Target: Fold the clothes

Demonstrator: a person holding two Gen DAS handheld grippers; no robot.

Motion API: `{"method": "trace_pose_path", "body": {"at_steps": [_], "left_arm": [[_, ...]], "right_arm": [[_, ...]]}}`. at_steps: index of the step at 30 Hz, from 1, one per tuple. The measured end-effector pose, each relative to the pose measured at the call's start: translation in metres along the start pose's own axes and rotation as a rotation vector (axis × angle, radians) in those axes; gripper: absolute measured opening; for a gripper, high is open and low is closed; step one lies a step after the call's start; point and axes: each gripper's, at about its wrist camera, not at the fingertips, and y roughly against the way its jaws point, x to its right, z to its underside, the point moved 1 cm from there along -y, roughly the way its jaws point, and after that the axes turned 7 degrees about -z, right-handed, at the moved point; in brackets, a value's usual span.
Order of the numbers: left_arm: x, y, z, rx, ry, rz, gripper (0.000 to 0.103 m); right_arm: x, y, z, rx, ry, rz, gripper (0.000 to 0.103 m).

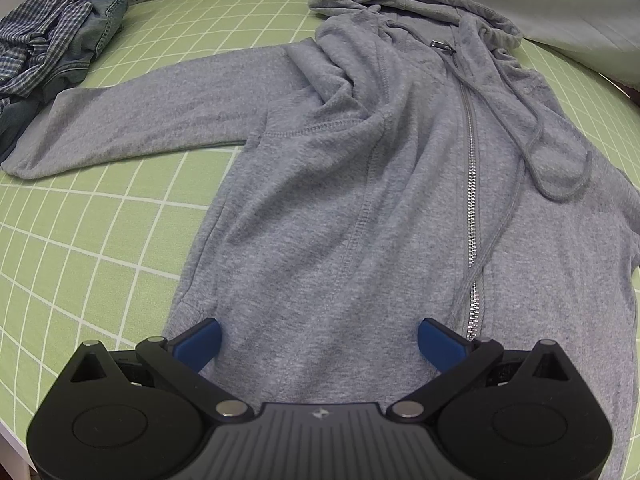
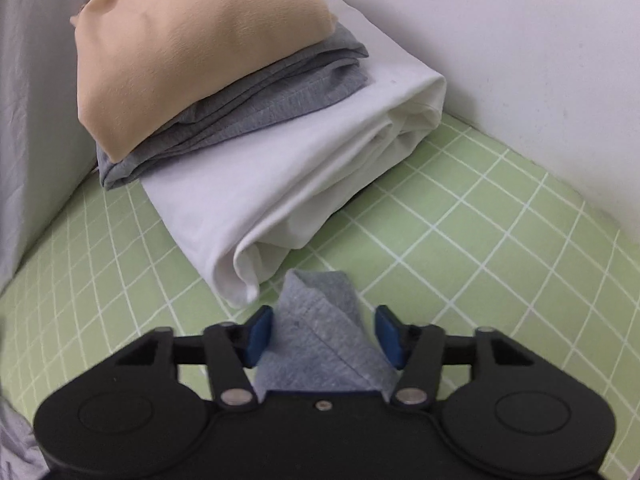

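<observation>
Left claw [image 1: 318, 340] spread over one hoodie [image 1: 360, 184]; right claw [image 2: 326, 334] loose around one sleeve [image 2: 316, 332]; three folded garments [image 2: 224, 92] stacked, two crumpled [image 1: 56, 36].

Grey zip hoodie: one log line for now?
grey zip hoodie flat | left gripper open above hem | right gripper around grey fabric corner, unclamped

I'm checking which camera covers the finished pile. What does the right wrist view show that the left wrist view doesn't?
Only the right wrist view shows the folded stack: a tan garment on a grey garment on a white one, plus the right gripper with a grey cloth corner between its pads. Only the left wrist view shows the spread grey hoodie, the unfolded pile and the open left gripper. Both show the green checked sheet.
</observation>
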Motion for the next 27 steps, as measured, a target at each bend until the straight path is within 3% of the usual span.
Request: {"method": "trace_pose_path", "body": {"at_steps": [1, 2, 6, 9, 11, 15, 19, 21, 27], "left_arm": [[0.0, 0.0, 0.0, 0.0, 0.001, -0.001, 0.103], [0.0, 0.0, 0.0, 0.0, 0.001, -0.001, 0.103], [0.0, 0.0, -0.001, 0.0, 0.002, -0.001, 0.103], [-0.001, 0.0, -0.001, 0.001, 0.004, -0.002, 0.103], [-0.001, 0.0, -0.001, 0.002, 0.006, -0.003, 0.103], [0.001, 0.0, -0.001, 0.001, 0.008, -0.004, 0.103], [0.001, 0.0, -0.002, -0.003, 0.007, -0.004, 0.103], [0.001, 0.0, -0.002, -0.005, 0.007, -0.004, 0.103], [0.001, 0.001, -0.001, -0.001, 0.011, -0.005, 0.103]], "right_arm": [[0.005, 0.009, -0.002, 0.045, -0.03, -0.014, 0.012], [0.01, 0.018, -0.003, 0.09, -0.06, -0.028, 0.009], [0.033, 0.07, -0.006, 0.356, -0.175, -0.106, 0.009], [0.057, 0.097, 0.006, 0.472, -0.285, -0.103, 0.011], [0.072, 0.091, 0.021, 0.433, -0.333, -0.041, 0.016], [0.099, 0.069, 0.052, 0.286, -0.434, 0.083, 0.043], [0.102, 0.064, 0.056, 0.264, -0.407, 0.148, 0.053], [0.1, 0.062, 0.05, 0.265, -0.367, 0.19, 0.068], [0.109, 0.045, 0.032, 0.224, -0.311, 0.297, 0.069]]}}
